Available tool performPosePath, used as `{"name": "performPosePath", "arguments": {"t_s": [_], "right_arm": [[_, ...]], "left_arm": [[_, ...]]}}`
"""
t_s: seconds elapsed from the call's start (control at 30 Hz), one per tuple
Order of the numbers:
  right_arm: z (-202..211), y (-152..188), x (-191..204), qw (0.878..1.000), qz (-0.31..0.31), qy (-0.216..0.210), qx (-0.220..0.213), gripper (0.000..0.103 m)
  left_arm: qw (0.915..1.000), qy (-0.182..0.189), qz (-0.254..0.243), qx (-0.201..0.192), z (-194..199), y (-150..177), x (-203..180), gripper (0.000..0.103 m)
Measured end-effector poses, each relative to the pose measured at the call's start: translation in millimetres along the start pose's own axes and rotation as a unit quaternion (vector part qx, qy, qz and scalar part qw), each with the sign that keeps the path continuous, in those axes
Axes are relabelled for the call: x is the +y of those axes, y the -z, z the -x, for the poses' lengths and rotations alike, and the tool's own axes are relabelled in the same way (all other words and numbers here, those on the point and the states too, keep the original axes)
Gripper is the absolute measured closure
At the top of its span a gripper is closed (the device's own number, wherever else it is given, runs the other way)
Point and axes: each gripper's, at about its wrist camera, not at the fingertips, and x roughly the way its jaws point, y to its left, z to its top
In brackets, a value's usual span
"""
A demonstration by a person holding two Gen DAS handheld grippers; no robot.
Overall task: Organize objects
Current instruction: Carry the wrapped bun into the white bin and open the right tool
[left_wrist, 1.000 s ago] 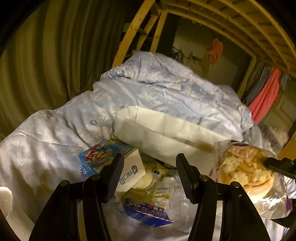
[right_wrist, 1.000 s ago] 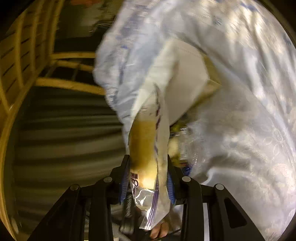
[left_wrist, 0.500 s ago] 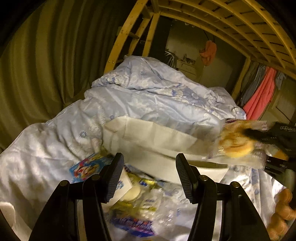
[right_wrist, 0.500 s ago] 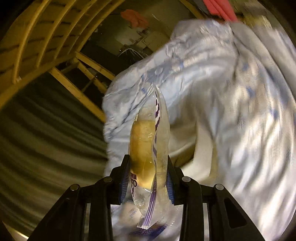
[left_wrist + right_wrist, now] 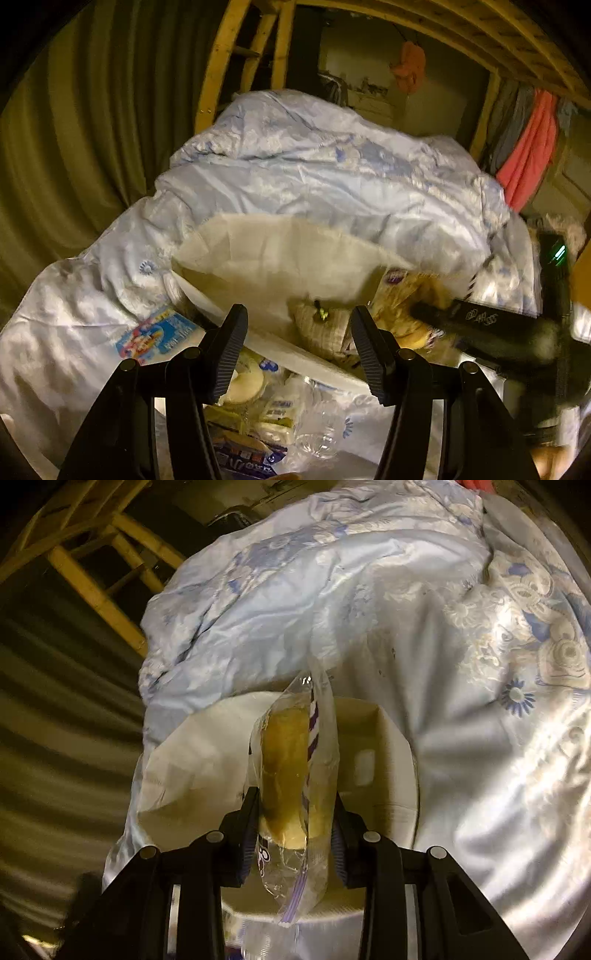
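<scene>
Over the white fabric bin (image 5: 388, 760) on the bed, right gripper (image 5: 295, 812) jaws clamp a bagged bun (image 5: 288, 760), left gripper (image 5: 299, 350) jaws wide and empty; risk: slick wrapper slips, or the soft bin wall folds and bun lands outside.

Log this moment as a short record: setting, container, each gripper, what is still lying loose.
setting: blue floral quilt on a bed
container: white box, open
right gripper: shut on bagged bread, held over the box
left gripper: open, empty, near the box's front edge
loose: cartoon carton, small wrapped snacks on the quilt in front of the box
</scene>
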Motion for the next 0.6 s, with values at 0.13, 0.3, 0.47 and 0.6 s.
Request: {"name": "performPosePath", "arguments": {"t_s": [0.13, 0.3, 0.47, 0.6], "right_arm": [[10.9, 3.9, 10.2, 1.0, 0.025, 0.014, 0.003, 0.07], [12.5, 2.5, 14.4, 0.999, 0.029, 0.016, 0.0, 0.07], [32.4, 1.8, 24.6, 0.998, 0.036, 0.015, -0.043, 0.066], [70.0, 8.3, 42.5, 0.986, 0.078, 0.021, -0.144, 0.042]], "left_arm": [[0.9994, 0.004, -0.026, 0.023, -23.9, 8.8, -7.0, 0.046], [0.998, 0.001, -0.037, 0.051, -44.3, 17.3, -12.4, 0.049], [0.9988, 0.006, -0.022, 0.044, -38.4, 23.0, -5.9, 0.049], [0.9996, 0.022, 0.007, 0.015, -20.9, 22.1, 5.3, 0.049]]}}
